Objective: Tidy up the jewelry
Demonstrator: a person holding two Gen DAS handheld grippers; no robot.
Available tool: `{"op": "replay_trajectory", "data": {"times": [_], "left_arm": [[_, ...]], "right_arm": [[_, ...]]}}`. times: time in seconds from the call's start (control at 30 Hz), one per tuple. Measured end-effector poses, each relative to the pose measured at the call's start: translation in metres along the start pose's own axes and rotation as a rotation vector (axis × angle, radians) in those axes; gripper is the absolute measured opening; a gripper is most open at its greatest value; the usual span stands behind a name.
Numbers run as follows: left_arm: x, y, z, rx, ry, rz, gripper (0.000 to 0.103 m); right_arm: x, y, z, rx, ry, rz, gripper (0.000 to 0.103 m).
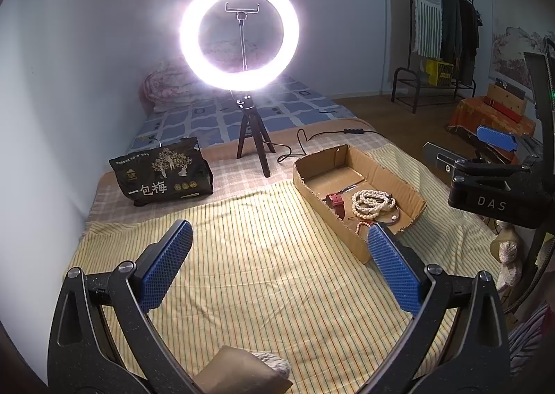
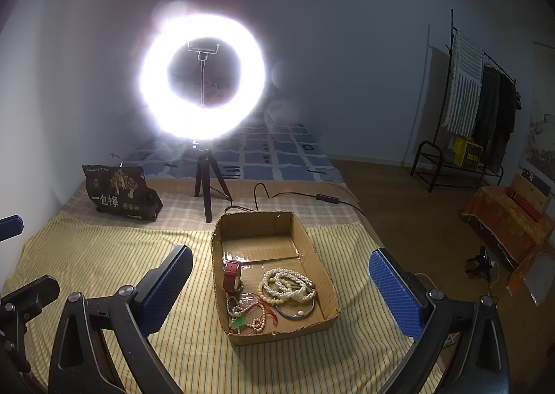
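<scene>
Going left to right: black snack bag [image 2: 121,198] is sitting at the far left of the striped yellow cloth [image 2: 104,255], then ring light [image 2: 203,81] on its tripod [image 2: 206,185] is glaring behind. I'm holding my left gripper [image 1: 277,248] wide, nothing between the blue pads, hovering over bare cloth with the box just beside its right finger. Next, cardboard box [image 2: 326,286] is lying open-topped mid-cloth, and all the jewelry I can spot is sitting inside it, near end: red watch [image 2: 231,276] is standing against the left wall, white bead strands [image 2: 288,284] are coiling in the middle, a thinner bead necklace with a green pendant [image 2: 239,323] and red cord is tangling at the near-left corner, a dark bangle [image 2: 298,314] is lying under the coil. Far half of the box is looking bare. My right gripper [image 2: 281,269] is also spreading wide, empty, framing the box from above. Judging the step: collecting looks done or nearly, nothing loose on the cloth in view. Next move, probably sorting inside: needs a narrow pinch on one strand without dragging the tangle. Clothes rack [image 2: 485,99] is standing far right.
</scene>
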State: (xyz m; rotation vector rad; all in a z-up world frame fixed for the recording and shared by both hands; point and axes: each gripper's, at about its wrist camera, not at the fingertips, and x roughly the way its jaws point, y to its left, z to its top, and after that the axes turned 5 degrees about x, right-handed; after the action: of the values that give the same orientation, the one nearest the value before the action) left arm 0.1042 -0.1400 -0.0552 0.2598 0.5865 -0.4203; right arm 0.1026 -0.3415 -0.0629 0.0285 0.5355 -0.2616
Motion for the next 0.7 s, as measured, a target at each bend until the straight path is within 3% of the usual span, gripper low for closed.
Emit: {"op": "replay_trajectory", "data": {"times": [0.7], "left_arm": [[-0.0023,0.0019,-0.0011,0.014,-0.008,0.018,0.102]], "right_arm": [[0.0016,0.0009,-0.0014,-0.021,0.005,0.005,0.103]]}}
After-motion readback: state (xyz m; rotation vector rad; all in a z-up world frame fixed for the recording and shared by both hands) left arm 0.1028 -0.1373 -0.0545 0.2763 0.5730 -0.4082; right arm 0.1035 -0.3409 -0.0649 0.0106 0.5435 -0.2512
